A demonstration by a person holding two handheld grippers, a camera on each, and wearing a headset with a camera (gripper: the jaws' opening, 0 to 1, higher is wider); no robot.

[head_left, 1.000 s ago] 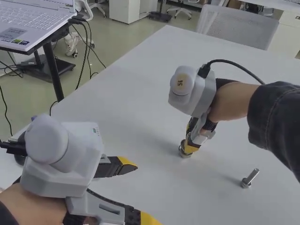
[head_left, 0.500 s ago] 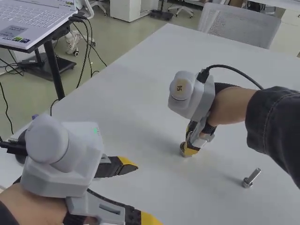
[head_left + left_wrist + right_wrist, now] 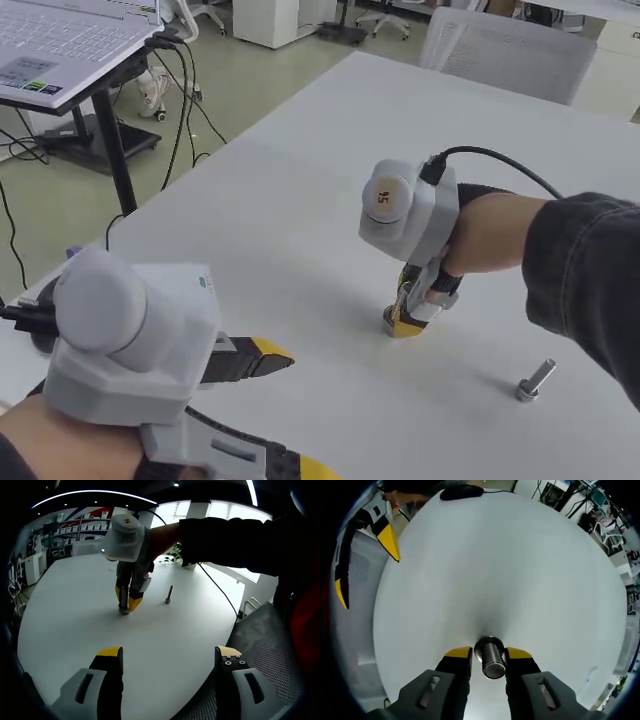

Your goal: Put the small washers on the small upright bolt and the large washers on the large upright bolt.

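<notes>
Right tongs (image 3: 489,653) point down at the bench (image 3: 300,190) and are closed to a narrow gap on the large bolt (image 3: 491,661). In the right gripper view we see one yellow-tipped jaw against each side of its threaded shaft. The large bolt stands upright with its wider end on the bench, directly between the jaw tips. In the head view the right tongs (image 3: 405,322) cover most of the large bolt (image 3: 390,320), and only its base shows at the jaw tips.

Left tongs (image 3: 169,652) are wide open and hold nothing. They are well apart from the large bolt (image 3: 123,609), on the person's near left side of it, and their jaws aim toward it.

We locate the small bolt (image 3: 533,380) on the bench to the right of the large bolt and nearer the person, apart from it and clear of both tongs. In the left gripper view the small bolt (image 3: 169,594) stands upright.

A laptop (image 3: 60,40) sits on a stand beyond the bench edge, far left of the large bolt.
</notes>
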